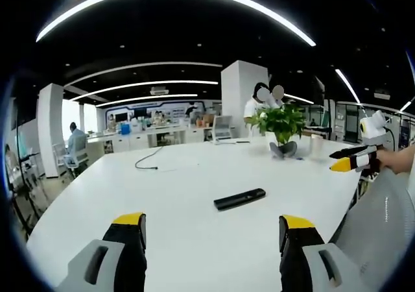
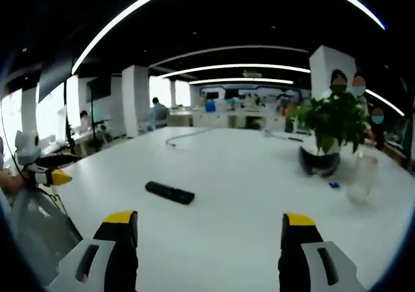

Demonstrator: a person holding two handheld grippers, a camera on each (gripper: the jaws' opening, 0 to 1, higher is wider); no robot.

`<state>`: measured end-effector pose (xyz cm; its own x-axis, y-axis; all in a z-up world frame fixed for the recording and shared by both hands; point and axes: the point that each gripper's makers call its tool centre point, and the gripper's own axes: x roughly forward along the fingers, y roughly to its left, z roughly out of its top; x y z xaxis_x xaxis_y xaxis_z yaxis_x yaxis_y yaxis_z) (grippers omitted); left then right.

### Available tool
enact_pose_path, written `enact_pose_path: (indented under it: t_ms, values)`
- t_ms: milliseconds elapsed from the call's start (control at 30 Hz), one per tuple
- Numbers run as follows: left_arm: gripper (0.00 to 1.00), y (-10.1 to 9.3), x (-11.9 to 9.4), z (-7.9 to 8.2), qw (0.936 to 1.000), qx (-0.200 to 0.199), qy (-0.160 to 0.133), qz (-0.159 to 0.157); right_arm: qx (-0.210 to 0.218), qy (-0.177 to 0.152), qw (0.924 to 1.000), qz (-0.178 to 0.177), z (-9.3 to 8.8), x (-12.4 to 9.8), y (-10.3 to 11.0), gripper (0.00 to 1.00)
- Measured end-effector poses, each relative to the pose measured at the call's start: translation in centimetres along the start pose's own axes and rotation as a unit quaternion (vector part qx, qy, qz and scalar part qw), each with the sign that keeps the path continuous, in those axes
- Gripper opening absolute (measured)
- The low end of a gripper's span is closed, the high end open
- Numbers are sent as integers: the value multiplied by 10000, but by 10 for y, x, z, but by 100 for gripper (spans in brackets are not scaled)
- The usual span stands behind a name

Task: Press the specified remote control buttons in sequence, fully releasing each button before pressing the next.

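Left gripper view: the left claw (image 1: 212,230) hangs released above the white surface (image 1: 194,253), the remote (image 1: 239,198) lying mid-surface, untouched. Right gripper view: the right claw (image 2: 211,227) gapes too. Approach step, I judge; next, close one claw and descend fingertip-first.

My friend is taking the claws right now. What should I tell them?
Left claw: open, empty, above the white table.
Right claw: open, empty too.
The black remote lies flat on the table ahead of both claws, untouched and in plain sight. A potted plant stands farther back.
Done: no sign of any button press; neither claw is at the remote.
Left: reach the remote and press the buttons one by one, letting go each time.
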<state>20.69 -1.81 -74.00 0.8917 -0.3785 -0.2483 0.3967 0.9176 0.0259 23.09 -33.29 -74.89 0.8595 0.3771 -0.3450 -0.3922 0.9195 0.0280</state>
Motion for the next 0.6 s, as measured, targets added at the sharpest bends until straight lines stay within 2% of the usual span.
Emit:
enact_pose_path:
  t_ms: [267, 600]
  values:
    - [87, 2, 0, 0, 10000, 4, 2, 50, -103, 148, 9997, 139, -6, 3, 4, 90]
    - [87, 1, 0, 1, 10000, 10, -16, 35, -95, 171, 9998, 99, -10, 5, -2, 90]
